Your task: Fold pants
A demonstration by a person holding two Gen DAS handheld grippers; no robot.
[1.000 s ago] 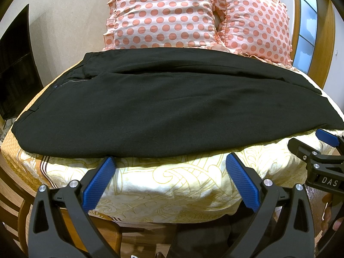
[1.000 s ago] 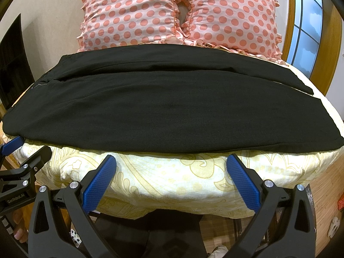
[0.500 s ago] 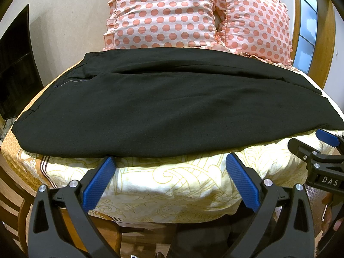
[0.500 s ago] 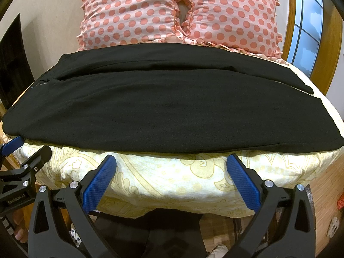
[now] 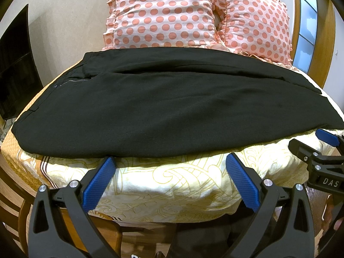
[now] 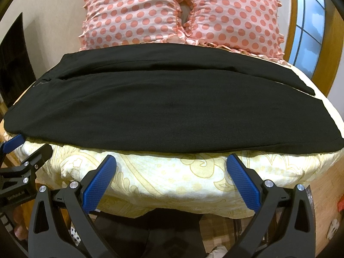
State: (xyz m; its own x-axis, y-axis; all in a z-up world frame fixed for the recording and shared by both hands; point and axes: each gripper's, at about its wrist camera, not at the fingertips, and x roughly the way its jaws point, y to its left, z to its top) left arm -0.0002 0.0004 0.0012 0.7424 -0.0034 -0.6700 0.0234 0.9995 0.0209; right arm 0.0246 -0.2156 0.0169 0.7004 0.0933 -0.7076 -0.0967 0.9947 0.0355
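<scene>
Nothing has shifted in the last second: both claws hang where they were, and the pants have not stirred. Nearest the left wrist camera, the left claw (image 5: 169, 172) has its blue pads spread wide with nothing between them, poised just short of the bed's near edge. The right claw (image 6: 171, 169) is likewise spread and empty, hovering level with the yellow patterned bedsheet (image 6: 161, 178) that drapes over the mattress side. Each claw shows at the edge of the other's view, so they sit side by side, well apart along the bed (probably so that each can take its own stretch of the cloth).

Just beyond the pads, the black pants (image 5: 163, 111) lie flat across the bed, lengthwise from left to right, waistband and zip at the left, leg ends at the right. One leg appears already laid over the other, a long seam showing along the far side, so I judge the lengthwise fold done and the crosswise fold yet to come. The near hem lies slightly above and ahead of both claws, untouched. Farthest back, two pink polka-dot pillows (image 6: 178, 15) lean against the wall, touching the pants' far edge.
</scene>
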